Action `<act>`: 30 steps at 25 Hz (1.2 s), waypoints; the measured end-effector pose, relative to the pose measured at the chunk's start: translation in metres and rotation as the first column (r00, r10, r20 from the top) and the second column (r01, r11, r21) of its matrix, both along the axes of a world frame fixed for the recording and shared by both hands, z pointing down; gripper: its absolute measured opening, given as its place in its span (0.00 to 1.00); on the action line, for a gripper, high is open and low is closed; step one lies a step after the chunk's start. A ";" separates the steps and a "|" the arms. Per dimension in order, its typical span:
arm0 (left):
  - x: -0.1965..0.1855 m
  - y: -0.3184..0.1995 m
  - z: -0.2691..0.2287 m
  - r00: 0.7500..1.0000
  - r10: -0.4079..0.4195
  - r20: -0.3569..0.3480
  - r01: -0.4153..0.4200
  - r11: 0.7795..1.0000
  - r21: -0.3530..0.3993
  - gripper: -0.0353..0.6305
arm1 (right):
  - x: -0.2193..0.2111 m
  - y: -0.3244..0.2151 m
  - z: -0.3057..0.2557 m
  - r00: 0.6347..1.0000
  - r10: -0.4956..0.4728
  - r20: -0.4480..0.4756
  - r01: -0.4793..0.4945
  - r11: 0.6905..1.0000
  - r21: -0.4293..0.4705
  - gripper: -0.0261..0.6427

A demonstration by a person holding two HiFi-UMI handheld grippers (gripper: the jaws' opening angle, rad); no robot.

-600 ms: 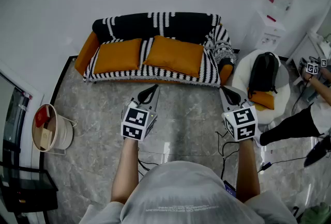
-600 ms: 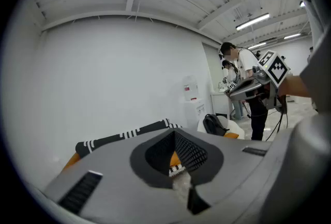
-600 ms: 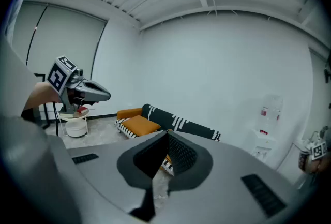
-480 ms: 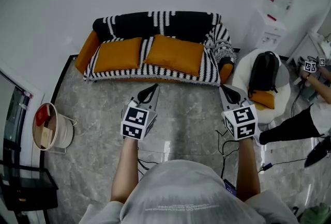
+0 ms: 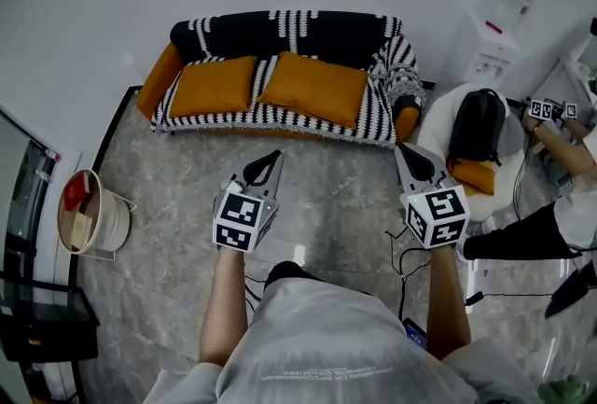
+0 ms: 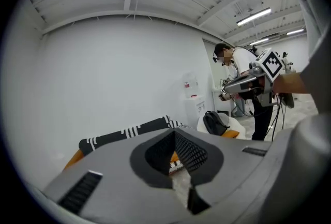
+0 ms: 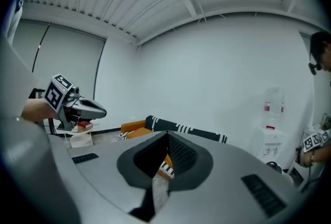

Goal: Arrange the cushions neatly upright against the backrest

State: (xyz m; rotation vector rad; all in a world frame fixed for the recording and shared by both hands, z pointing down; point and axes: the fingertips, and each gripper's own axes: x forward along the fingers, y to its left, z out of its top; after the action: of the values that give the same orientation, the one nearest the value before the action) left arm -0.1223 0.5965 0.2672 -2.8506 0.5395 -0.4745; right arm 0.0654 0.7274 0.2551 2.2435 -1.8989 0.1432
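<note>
Left tool (image 5: 269,161) and right tool (image 5: 407,158), jaws together and empty, probably carried closed for the approach, point across the floor (image 5: 326,202) at the sofa (image 5: 155,83) well ahead, where left cushion (image 5: 213,87) and right cushion (image 5: 314,89) lie slumped on its seat, below the backrest (image 5: 289,27).

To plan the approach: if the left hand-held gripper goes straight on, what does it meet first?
Probably the sofa at its front edge, just below the right cushion; only floor lies before it, though depth is unclear.
</note>
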 end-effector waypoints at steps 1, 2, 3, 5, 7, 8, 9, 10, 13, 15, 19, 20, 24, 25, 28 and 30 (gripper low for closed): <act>0.000 0.001 0.002 1.000 -0.009 -0.001 0.009 1.000 -0.004 0.08 | 0.002 0.001 0.002 1.000 -0.008 -0.004 0.008 1.000 -0.005 0.03; 0.000 0.001 0.003 1.000 -0.018 -0.003 0.018 1.000 -0.009 0.08 | 0.003 0.001 0.004 1.000 -0.018 -0.011 0.017 1.000 -0.013 0.03; 0.000 0.000 0.004 1.000 -0.026 -0.004 0.025 1.000 -0.015 0.08 | 0.002 0.001 0.007 0.999 -0.028 -0.018 0.027 0.999 -0.026 0.03; -0.002 -0.002 0.007 0.999 -0.034 -0.002 0.034 0.999 -0.025 0.08 | 0.000 0.000 0.013 0.998 -0.041 -0.040 0.038 0.998 -0.058 0.03; 0.000 -0.007 0.009 0.999 -0.041 0.001 0.041 0.999 -0.032 0.08 | 0.002 -0.002 0.014 0.995 -0.042 -0.090 0.036 0.997 -0.070 0.03; 0.002 -0.011 0.011 0.999 -0.043 0.001 0.043 0.998 -0.035 0.08 | 0.004 -0.005 0.013 0.993 -0.042 -0.109 0.035 0.997 -0.069 0.03; 0.005 -0.016 0.012 0.999 -0.044 0.002 0.044 0.998 -0.039 0.08 | 0.007 -0.009 0.014 0.993 -0.042 -0.114 0.035 0.997 -0.068 0.03; 0.009 -0.020 0.015 0.999 -0.042 0.003 0.042 0.998 -0.044 0.08 | 0.009 -0.014 0.016 0.993 -0.041 -0.106 0.034 0.997 -0.071 0.03; 0.021 -0.038 0.025 0.999 -0.033 0.010 0.033 0.998 -0.056 0.08 | 0.020 -0.029 0.029 0.998 -0.024 -0.065 0.018 0.995 -0.101 0.03; 0.032 -0.055 0.031 1.000 -0.025 0.012 0.026 0.998 -0.065 0.08 | 0.029 -0.042 0.037 0.999 -0.015 -0.042 0.010 0.993 -0.115 0.03; 0.056 -0.102 0.040 1.000 -0.010 0.025 0.012 0.997 -0.080 0.08 | 0.050 -0.079 0.046 1.000 -0.001 -0.002 0.001 0.993 -0.117 0.03; 0.062 -0.116 0.040 1.000 -0.006 0.026 0.008 0.996 -0.084 0.08 | 0.055 -0.092 0.047 1.000 0.001 0.003 -0.001 0.993 -0.122 0.03; 0.087 -0.173 0.041 0.999 0.007 0.033 -0.004 0.995 -0.100 0.08 | 0.078 -0.142 0.047 0.999 0.029 0.021 -0.026 0.992 -0.125 0.03; 0.093 -0.187 0.042 0.999 0.012 0.038 -0.008 0.995 -0.104 0.08 | 0.085 -0.154 0.048 0.999 0.041 0.026 -0.038 0.991 -0.125 0.03; 0.110 -0.227 0.047 0.998 0.027 0.053 -0.020 0.993 -0.120 0.08 | 0.103 -0.189 0.050 0.996 0.073 0.048 -0.067 0.990 -0.127 0.03; 0.120 -0.251 0.051 0.997 0.037 0.063 -0.028 0.991 -0.132 0.08 | 0.113 -0.210 0.052 0.994 0.087 0.064 -0.078 0.989 -0.128 0.03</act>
State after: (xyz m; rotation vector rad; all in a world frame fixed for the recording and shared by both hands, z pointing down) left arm -0.0023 0.3460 0.3178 -2.9503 0.4662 -0.6161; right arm 0.1782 0.5175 0.3070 2.2610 -1.7768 0.3464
